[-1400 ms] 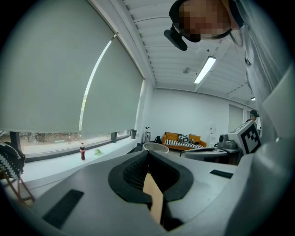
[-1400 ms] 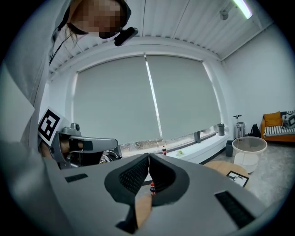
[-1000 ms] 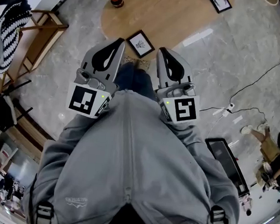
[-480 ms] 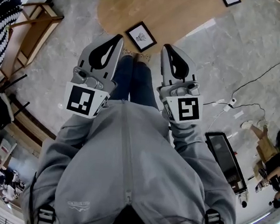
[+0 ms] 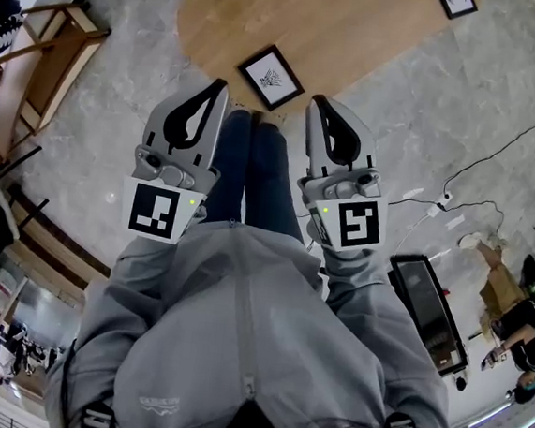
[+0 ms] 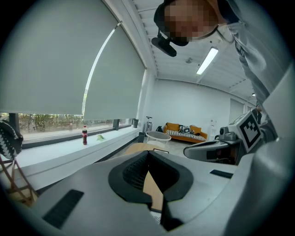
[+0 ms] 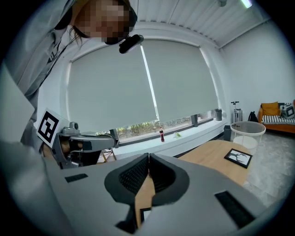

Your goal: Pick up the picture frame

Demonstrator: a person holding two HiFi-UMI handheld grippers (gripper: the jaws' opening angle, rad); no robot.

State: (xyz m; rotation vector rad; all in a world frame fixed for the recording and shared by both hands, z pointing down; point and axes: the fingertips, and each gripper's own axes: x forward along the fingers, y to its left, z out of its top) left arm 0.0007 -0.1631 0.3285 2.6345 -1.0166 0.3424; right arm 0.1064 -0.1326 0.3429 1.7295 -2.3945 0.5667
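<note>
A small black-edged picture frame [image 5: 271,77] with a white print lies flat near the front edge of the round wooden table [image 5: 361,29]. My left gripper [image 5: 218,89] and right gripper [image 5: 318,102] hang side by side over the person's legs, just short of the table edge, with the frame between and beyond their tips. Both are shut with nothing in them. In the left gripper view the shut gripper [image 6: 148,152] points over the table. In the right gripper view, a dark corner of the frame [image 7: 144,214] shows below the shut gripper [image 7: 148,159].
A second picture frame [image 5: 454,2] [image 7: 238,157] lies at the table's far right. A cola bottle [image 7: 162,135] stands on the window sill. A wooden rack [image 5: 47,55] is at the left; cables [image 5: 479,163] and a black flat case [image 5: 427,313] lie on the floor at the right.
Both grippers have sunk lower in front of the person, still shut and side by side. The picture frame has stayed in place on the table.
</note>
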